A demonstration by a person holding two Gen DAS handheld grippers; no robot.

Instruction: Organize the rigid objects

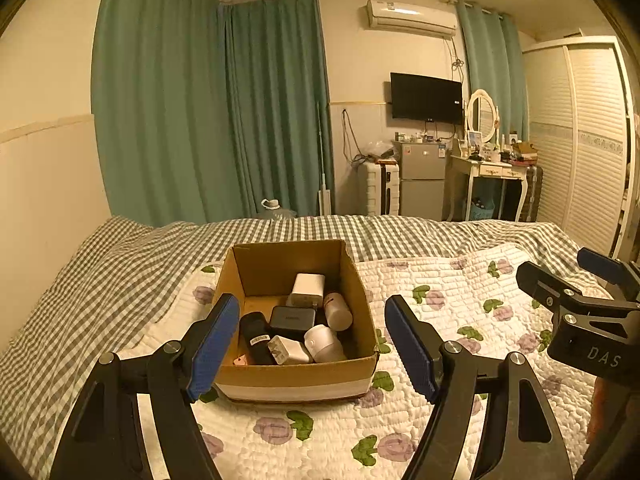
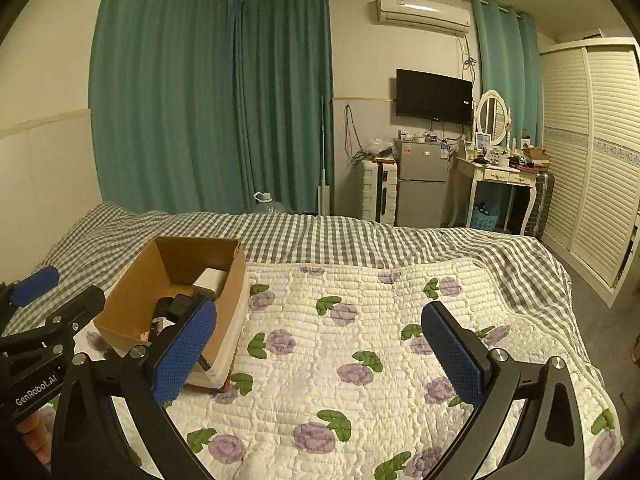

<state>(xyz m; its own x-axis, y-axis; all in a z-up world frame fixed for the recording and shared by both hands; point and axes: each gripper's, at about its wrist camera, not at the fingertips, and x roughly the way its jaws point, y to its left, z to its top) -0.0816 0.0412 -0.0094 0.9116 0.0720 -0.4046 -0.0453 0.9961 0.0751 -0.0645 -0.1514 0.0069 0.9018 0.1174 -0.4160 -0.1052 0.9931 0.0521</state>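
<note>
The left gripper (image 1: 312,344) and right gripper (image 2: 320,354) are both hovering with fingers spread wide, gripping nothing. Centre frame, the open brown cardboard box (image 1: 296,376) is sitting on the white floral quilt (image 2: 360,360), holding white plastic chargers (image 1: 306,290), a black adapter (image 1: 292,317) and small cylinders: likely light, stiff, smooth; grasp across flat sides. "GenRobot.AI" and "DAS" are showing on gripper bodies.

An open brown cardboard box (image 1: 294,376) is sitting upright on the quilt, holding a white square charger (image 1: 307,289), a dark grey rectangular adapter (image 1: 292,318), a black cylinder (image 1: 256,336), a white cylindrical bottle (image 1: 338,311) and a white plug (image 1: 289,350).
</note>
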